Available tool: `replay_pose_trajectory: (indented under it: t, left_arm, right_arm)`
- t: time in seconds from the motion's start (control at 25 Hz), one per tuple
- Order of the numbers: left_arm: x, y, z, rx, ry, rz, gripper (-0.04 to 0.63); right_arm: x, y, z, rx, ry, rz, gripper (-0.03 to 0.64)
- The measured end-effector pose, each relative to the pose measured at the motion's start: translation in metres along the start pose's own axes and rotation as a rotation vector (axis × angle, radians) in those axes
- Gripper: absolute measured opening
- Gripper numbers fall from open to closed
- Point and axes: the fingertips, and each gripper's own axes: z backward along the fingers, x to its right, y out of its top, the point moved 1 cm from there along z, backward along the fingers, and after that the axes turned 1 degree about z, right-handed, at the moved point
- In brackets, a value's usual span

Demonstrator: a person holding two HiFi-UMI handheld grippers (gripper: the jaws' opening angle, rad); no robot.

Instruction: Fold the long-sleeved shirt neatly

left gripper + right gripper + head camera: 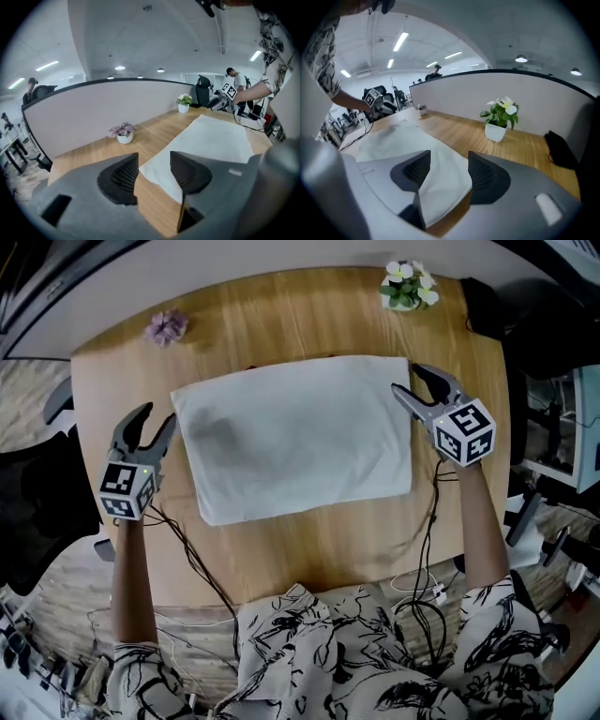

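Here are one tabletop (309,549), one shirt (295,437), two potted plants (purple plant (167,327), white-flowered plant (409,285)) and two grippers (left gripper (157,416), right gripper (406,378)).

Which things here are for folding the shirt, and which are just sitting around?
For the job:
- white shirt, lying flat as a rectangle
- left gripper, open, empty
- right gripper, open, empty

Just lying about:
- pink plant
- white-flowered plant
- cables on the wooden table
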Motion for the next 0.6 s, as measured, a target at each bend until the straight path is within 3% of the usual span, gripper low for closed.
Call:
replay_pose_trajectory:
  t: [0.16, 0.4, 0.6]
  left_arm:
    - [0.051, -0.029, 0.054, -0.002, -0.017, 0.073, 0.221]
    - [0.124, -0.110, 0.108, -0.093, -0.032, 0.272, 0.221]
    - [0.168, -0.160, 0.121, -0.196, -0.047, 0.351, 0.224]
  right_arm:
    - [-0.033, -0.032, 0.054, 0.016, -0.060, -0.095, 0.284]
    - [-0.088, -0.110, 0.118, -0.050, -0.120, -0.247, 0.312]
    - [-0.122, -0.166, 0.131, -0.129, -0.143, -0.323, 0.345]
